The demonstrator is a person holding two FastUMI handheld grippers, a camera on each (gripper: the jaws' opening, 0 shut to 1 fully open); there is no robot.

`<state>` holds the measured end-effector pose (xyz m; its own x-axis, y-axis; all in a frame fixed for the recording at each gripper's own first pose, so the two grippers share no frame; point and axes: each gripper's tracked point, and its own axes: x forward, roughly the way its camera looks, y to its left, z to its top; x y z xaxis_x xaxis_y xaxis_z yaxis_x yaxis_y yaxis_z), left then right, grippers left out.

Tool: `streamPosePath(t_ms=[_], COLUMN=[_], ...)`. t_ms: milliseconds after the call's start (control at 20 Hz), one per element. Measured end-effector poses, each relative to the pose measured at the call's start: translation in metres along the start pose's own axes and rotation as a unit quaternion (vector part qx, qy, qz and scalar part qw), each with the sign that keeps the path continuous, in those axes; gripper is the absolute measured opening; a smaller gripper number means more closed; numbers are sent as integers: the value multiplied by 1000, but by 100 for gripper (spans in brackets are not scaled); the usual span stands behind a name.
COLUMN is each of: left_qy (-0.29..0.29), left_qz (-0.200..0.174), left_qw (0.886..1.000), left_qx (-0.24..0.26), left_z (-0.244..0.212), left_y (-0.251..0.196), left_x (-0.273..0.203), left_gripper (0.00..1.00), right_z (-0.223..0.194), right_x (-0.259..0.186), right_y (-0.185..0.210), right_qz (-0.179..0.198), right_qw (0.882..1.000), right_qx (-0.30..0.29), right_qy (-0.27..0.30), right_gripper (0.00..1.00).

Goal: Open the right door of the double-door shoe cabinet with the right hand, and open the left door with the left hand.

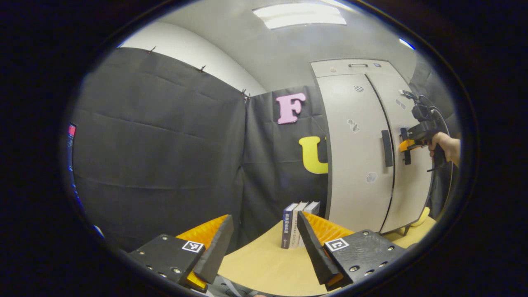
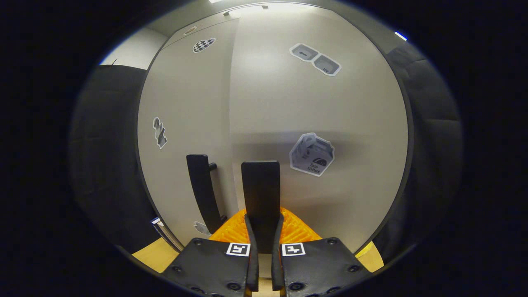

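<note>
The cabinet [image 1: 363, 148] is seen standing upright at the far right of the table [image 1: 264, 264], both doors shut. Each handle is a vertical bar beside the centre seam. The right handle [image 2: 260, 194] is clamped between the fingers of the right gripper [image 2: 264, 235]. The left gripper [image 1: 264, 247] is held wide apart, well short of the left handle [image 1: 387, 148]. Books [image 1: 298, 222] are stood left of the cabinet.

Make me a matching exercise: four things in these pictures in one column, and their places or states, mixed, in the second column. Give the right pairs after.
1. right door handle
2. left door handle
3. left gripper
4. books

a. open, holding nothing
b. standing upright on the table
c. clamped between the right gripper's fingers
d. free, nothing touching it

Pairs: 1-c, 2-d, 3-a, 4-b
</note>
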<state>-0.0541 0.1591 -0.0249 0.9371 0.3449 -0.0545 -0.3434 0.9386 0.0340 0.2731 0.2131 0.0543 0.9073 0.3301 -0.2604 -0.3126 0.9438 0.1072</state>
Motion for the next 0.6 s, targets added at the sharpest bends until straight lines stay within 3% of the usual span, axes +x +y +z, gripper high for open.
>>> streamPosePath(t_ms=[100, 600], left_qy=[-4, -8], left_qz=[-12, -62], left_qw=[1000, 998], left_qx=[-1, 2], left_z=[0, 1], left_y=[-3, -14], left_x=[2, 4], left_gripper=[91, 91], right_z=[0, -9], right_x=[-14, -55], right_y=[-4, -12], right_qz=[12, 47], right_qw=[1000, 999], right_qx=[6, 5], right_qy=[5, 15], right_gripper=[14, 14])
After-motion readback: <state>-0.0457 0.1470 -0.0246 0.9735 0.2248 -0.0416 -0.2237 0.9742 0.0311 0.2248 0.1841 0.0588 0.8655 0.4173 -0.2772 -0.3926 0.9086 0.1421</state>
